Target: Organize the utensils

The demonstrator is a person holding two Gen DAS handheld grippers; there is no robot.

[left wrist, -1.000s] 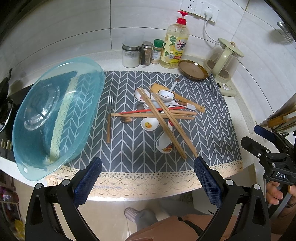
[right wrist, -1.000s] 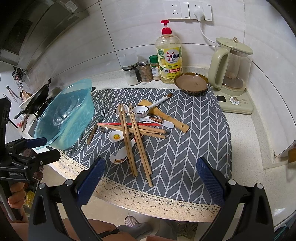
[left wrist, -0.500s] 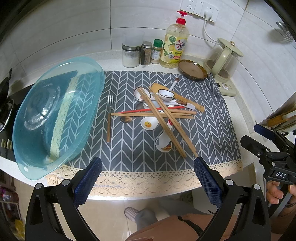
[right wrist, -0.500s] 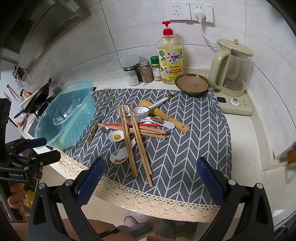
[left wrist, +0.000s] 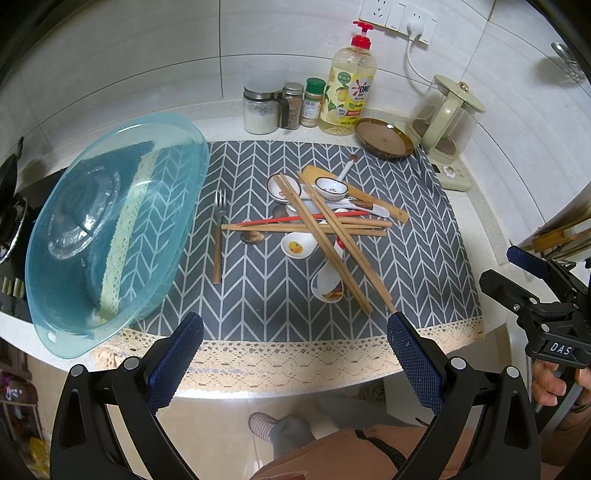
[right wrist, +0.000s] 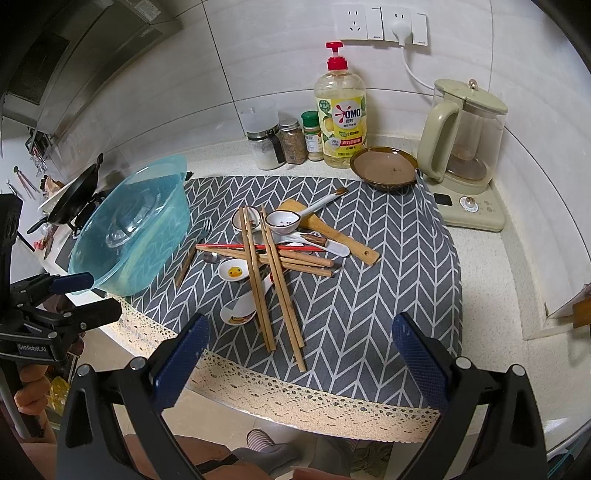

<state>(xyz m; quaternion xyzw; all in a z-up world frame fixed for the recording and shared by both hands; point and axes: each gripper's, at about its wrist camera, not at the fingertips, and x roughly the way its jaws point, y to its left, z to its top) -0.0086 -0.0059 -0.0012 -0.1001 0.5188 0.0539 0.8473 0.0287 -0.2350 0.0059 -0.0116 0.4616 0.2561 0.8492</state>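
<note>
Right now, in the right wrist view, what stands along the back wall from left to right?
Lidded glass jar → spice jar → green-capped shaker → dish soap bottle → brown dish → kettle.

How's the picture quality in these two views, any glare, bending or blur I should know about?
Left wrist view: strong fisheye bending, wall tiles curve and corners go black; the blue basin shows soft reflections; utensil pile sharp. Right wrist view: same bending at the sockets; even light, faint shadows under the chopsticks; kettle slightly hazy.
</note>
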